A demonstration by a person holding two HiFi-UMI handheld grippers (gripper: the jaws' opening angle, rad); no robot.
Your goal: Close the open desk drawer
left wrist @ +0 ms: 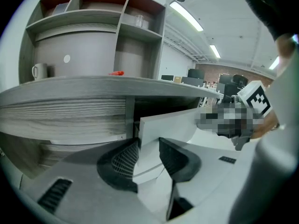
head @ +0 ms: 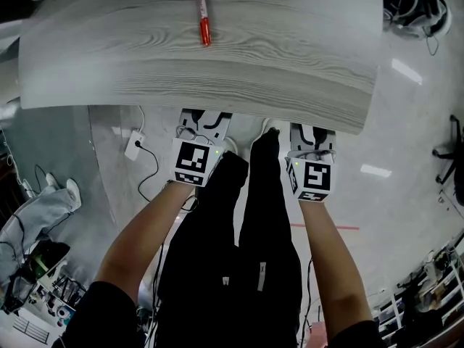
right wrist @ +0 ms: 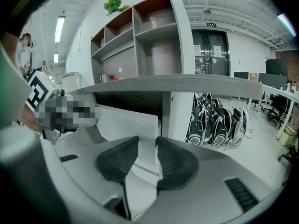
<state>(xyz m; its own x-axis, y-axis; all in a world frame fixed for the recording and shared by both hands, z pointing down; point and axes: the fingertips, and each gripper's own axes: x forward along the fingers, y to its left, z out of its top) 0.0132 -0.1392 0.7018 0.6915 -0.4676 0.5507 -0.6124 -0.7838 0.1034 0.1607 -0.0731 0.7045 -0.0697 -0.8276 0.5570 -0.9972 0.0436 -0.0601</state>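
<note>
The open drawer (left wrist: pixel 170 121) projects toward the near side from under the desktop (head: pixel 275 64), between both grippers. The left gripper (left wrist: pixel 145 154) has its jaws apart at the left end of the drawer's white front. The right gripper (right wrist: pixel 147 154) has its jaws apart at the right end.

Red marker pen (head: pixel 203 11) lies on the grey wood-grain desk (head: pixel 304 64); white mug (left wrist: pixel 38 71) stands there beside a grey open shelf unit (left wrist: pixel 140 45); green potted plant (right wrist: pixel 113 4) tops the unit; white plug adapter (head: pixel 135 145) with black cable lies on the floor (head: pixel 406 143); black bags (right wrist: pixel 217 120) stand in a row.
</note>
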